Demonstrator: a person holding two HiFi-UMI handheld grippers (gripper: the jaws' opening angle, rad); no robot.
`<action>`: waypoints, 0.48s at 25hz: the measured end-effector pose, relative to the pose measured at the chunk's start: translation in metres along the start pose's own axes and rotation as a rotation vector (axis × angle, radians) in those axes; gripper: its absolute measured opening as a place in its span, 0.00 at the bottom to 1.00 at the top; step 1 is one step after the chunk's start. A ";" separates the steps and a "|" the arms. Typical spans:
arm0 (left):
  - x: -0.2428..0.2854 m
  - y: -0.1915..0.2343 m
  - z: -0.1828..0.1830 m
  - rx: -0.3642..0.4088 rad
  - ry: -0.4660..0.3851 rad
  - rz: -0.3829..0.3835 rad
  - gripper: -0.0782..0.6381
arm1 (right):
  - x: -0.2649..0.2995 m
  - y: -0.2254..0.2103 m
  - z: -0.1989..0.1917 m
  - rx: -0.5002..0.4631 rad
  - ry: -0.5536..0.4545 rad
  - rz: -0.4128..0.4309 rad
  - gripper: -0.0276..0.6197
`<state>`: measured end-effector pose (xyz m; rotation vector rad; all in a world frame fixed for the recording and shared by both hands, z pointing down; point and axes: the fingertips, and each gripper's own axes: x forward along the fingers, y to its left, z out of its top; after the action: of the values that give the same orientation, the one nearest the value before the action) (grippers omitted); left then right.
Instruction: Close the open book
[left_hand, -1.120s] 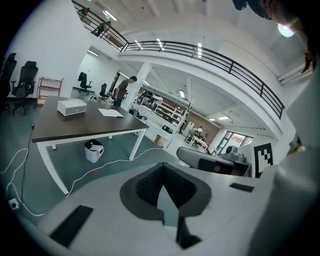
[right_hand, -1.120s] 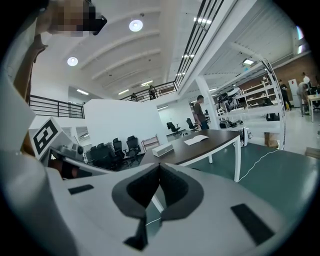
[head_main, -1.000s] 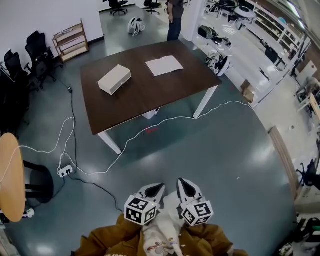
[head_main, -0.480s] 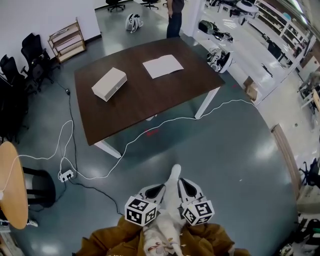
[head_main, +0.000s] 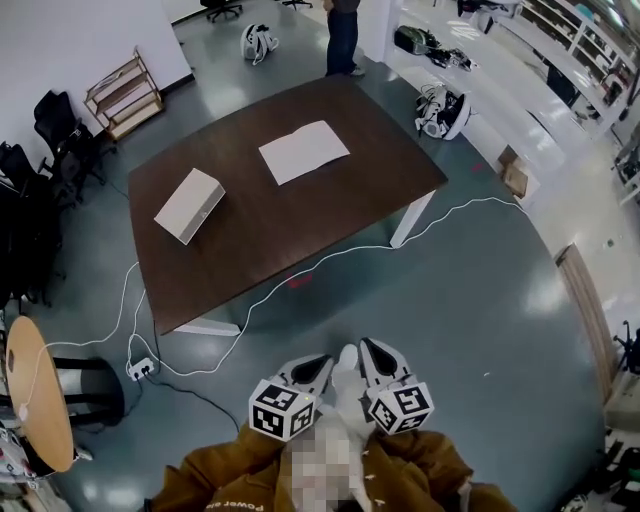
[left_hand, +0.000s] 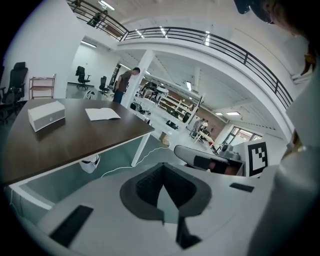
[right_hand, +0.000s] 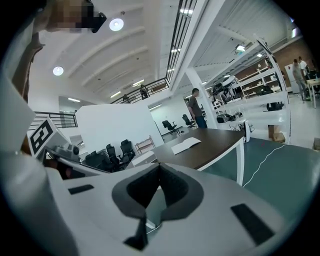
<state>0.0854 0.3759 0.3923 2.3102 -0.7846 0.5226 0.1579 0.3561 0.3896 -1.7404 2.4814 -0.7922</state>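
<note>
The open book (head_main: 304, 151) lies flat, white pages up, on the far half of the dark brown table (head_main: 330, 210). It also shows as a pale sheet in the left gripper view (left_hand: 102, 114) and in the right gripper view (right_hand: 186, 145). My left gripper (head_main: 320, 364) and right gripper (head_main: 367, 349) are held side by side close to my body, well short of the table's near edge. In each gripper's own view, left (left_hand: 162, 167) and right (right_hand: 159, 166), the jaws are shut with nothing between them.
A white box (head_main: 189, 204) sits on the table's left part. A person (head_main: 341, 35) stands beyond the far edge. A white cable (head_main: 330, 250) runs over the floor under the table's near side. Office chairs (head_main: 50, 140) and a round wooden table (head_main: 40, 410) stand at left.
The table with the book has come nearer and shifted in the head view as I walk toward it. Both grippers stay shut in front of my body.
</note>
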 end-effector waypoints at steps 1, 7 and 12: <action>0.013 0.000 0.014 0.002 -0.003 0.005 0.12 | 0.007 -0.014 0.011 -0.001 0.001 0.006 0.05; 0.072 0.017 0.059 -0.056 -0.005 0.053 0.12 | 0.052 -0.075 0.041 0.013 0.039 0.030 0.05; 0.097 0.039 0.094 -0.085 -0.017 0.080 0.12 | 0.090 -0.095 0.060 0.011 0.075 0.057 0.05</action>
<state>0.1468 0.2498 0.3942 2.2154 -0.8926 0.4961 0.2244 0.2283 0.4009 -1.6578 2.5562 -0.8803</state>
